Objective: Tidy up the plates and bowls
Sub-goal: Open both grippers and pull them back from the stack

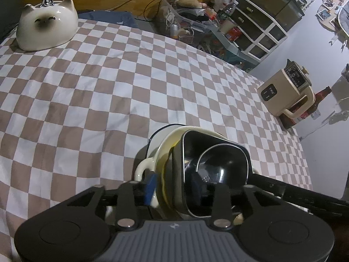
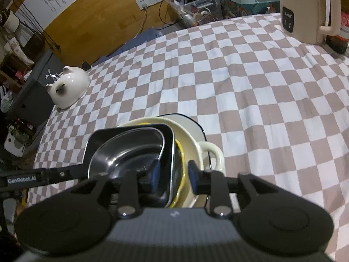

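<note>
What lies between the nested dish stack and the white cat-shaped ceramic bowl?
Only bare checkered cloth separates the nested dish stack from the white cat-shaped ceramic bowl; both wrist views show it.

A stack of dishes [image 2: 152, 152] stands at the near edge of the bench [image 2: 240, 87]: a small metal bowl [image 2: 130, 155] in a square dish [image 2: 168, 144], in a handled pot [image 2: 209, 152]. The cat-shaped bowl [image 2: 69, 87] lies upside down at the far left corner, the kettle [image 2: 305, 11] far right.
</note>
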A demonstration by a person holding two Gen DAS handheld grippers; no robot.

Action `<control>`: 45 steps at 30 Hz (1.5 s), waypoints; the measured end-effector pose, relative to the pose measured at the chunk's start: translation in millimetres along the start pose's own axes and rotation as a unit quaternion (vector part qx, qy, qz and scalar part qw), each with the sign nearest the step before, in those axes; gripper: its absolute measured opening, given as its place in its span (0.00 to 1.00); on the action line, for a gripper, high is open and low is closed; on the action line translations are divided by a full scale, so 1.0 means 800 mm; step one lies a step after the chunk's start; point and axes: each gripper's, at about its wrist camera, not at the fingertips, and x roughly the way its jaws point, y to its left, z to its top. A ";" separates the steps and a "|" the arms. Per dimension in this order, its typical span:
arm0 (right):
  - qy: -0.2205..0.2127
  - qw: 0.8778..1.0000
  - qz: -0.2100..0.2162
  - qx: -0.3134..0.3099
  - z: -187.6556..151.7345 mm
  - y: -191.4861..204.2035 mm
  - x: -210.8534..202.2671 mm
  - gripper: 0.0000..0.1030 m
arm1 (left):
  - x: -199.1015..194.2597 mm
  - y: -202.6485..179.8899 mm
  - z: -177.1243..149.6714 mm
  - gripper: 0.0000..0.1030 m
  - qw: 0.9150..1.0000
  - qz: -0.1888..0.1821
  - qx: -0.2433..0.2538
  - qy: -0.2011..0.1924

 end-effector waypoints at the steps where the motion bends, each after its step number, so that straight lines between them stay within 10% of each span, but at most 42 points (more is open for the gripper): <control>1: -0.003 1.000 0.000 -0.002 -0.001 0.001 -0.002 0.40 | -0.001 0.000 -0.001 0.48 1.000 0.003 0.002 -0.002; 15: -0.082 0.996 -0.019 -0.030 0.010 0.017 -0.054 0.77 | -0.049 -0.014 0.014 0.99 0.997 0.031 0.027 -0.066; 23: -0.141 0.989 -0.023 -0.035 0.013 0.022 -0.100 0.99 | -0.105 -0.045 0.020 1.00 0.990 0.034 0.039 -0.131; 45: -0.191 0.979 -0.027 -0.071 -0.049 0.007 -0.213 1.00 | -0.188 -0.107 -0.079 1.00 0.975 0.085 0.085 -0.187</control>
